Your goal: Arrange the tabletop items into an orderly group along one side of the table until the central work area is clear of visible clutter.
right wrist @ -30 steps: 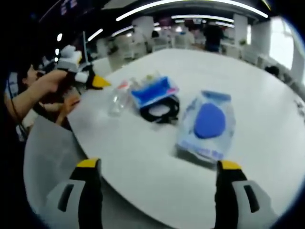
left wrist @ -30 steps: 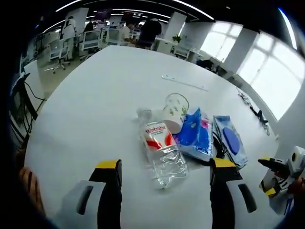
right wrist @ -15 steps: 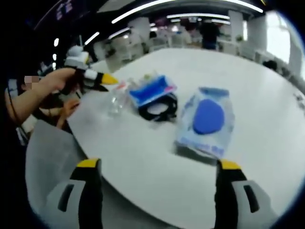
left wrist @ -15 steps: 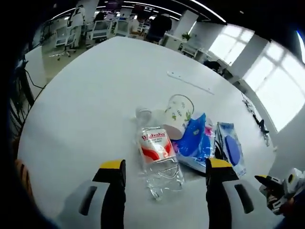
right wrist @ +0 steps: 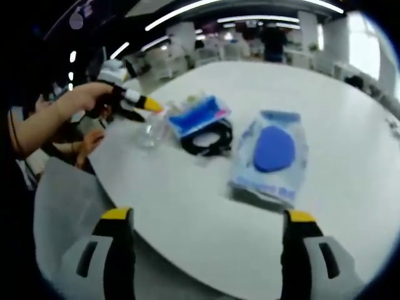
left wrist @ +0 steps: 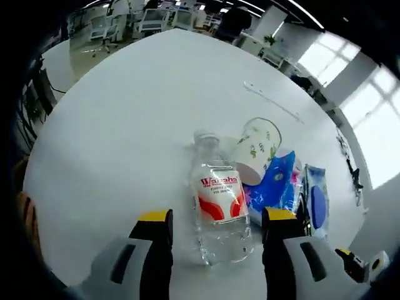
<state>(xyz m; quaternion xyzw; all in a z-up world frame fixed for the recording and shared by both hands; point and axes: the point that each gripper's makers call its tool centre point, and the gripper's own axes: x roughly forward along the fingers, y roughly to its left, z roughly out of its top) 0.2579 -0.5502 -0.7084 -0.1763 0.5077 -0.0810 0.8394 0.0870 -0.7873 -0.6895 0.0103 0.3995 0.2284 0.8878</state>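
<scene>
Bottle (left wrist: 218, 209) lies on its side right between the left gripper's (left wrist: 215, 226) open jaws, long axis pointing away, cap far. Right gripper (right wrist: 203, 225), also open, sits well off.

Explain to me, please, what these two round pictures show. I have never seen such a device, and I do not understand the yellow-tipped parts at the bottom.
There is no robot here. A person holds a two-jaw gripper in each hand, and a fisheye camera rides on each gripper, looking forward along its jaws. The yellow-tipped parts are those jaws.

In the left gripper view, the left gripper is open, its jaws on either side of a clear water bottle lying on the white table. Beside the bottle lie a tipped paper cup and a blue packet.

In the right gripper view, the right gripper is open and holds nothing. Ahead lie a clear pouch with a blue oval and a black coiled cable.
</scene>
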